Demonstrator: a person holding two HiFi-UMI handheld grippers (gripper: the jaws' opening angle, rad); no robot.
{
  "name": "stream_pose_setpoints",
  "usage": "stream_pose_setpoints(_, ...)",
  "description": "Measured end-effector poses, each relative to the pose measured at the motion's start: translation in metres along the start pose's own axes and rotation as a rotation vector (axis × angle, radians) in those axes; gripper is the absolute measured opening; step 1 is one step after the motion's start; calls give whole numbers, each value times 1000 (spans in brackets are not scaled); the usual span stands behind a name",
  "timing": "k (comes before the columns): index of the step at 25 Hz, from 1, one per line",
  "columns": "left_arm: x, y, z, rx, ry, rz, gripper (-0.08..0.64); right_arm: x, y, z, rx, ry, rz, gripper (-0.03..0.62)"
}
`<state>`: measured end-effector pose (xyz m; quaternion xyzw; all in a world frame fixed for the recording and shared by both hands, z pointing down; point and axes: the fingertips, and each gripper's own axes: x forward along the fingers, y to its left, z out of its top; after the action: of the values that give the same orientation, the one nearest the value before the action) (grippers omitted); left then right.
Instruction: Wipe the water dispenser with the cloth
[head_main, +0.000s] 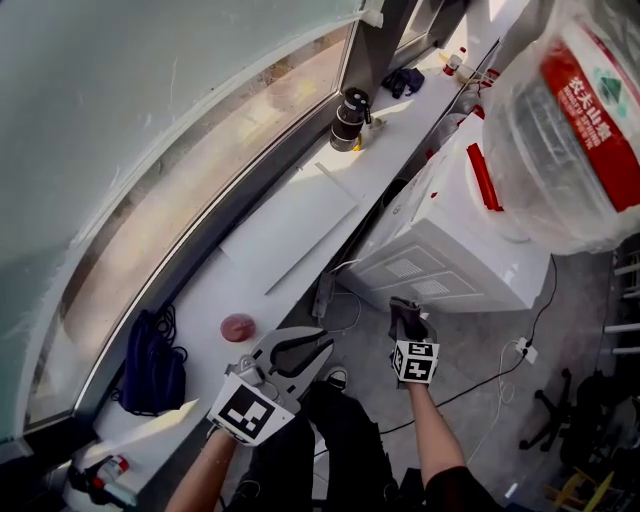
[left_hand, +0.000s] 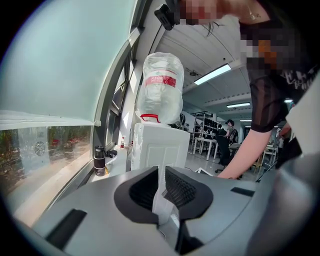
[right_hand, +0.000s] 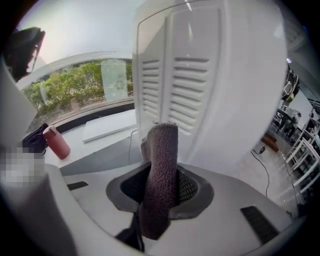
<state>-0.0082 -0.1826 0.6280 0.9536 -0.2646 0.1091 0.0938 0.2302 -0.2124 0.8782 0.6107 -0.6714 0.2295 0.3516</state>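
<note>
curved window (head_main: 150, 120) | long white sill (head_main: 250, 275) | grey floor (head_main: 480, 345) | ceiling striplights (left_hand: 213, 74)

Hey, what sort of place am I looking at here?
Probably an open office or lab workspace: a white water dispenser topped with a large bottle, rows of desks under ceiling strip lights, and a long window ledge.

Left gripper (head_main: 318, 345) first: pale grey shell, black jaws curving in like a beak, and at its back a white cube (head_main: 250, 410) stamped with black square markers. The right gripper (head_main: 406, 308) has the same build, with its own marker cube (head_main: 416, 361) in black on white. Up close, the jaw pads (left_hand: 180, 187) are black with a fine ribbed grid, and black rectangular slots sit in the grey housing. The person wears a black short sleeve (head_main: 462, 490), dark trousers (head_main: 340, 440) and a white-toed shoe (head_main: 336, 377).
</note>
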Motion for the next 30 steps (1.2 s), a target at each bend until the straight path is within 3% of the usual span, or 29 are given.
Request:
stream_pose_setpoints(7, 1, 8, -35, -31, -16, 39, 51, 75, 86, 18, -87, -17, 129, 112)
stream_pose_setpoints(13, 1, 11, -52, -43, -20, 60, 51, 120, 114, 42, -151, -19, 167, 112)
stream_pose_setpoints(20, -2, 11, -58, -46, -19, 66, 51, 131, 66, 29, -76, 56, 88, 112)
stream_pose_setpoints(30, 4, -4, -39, -31, 4, 15, 51, 66, -57, -55, 102, 176, -118, 112)
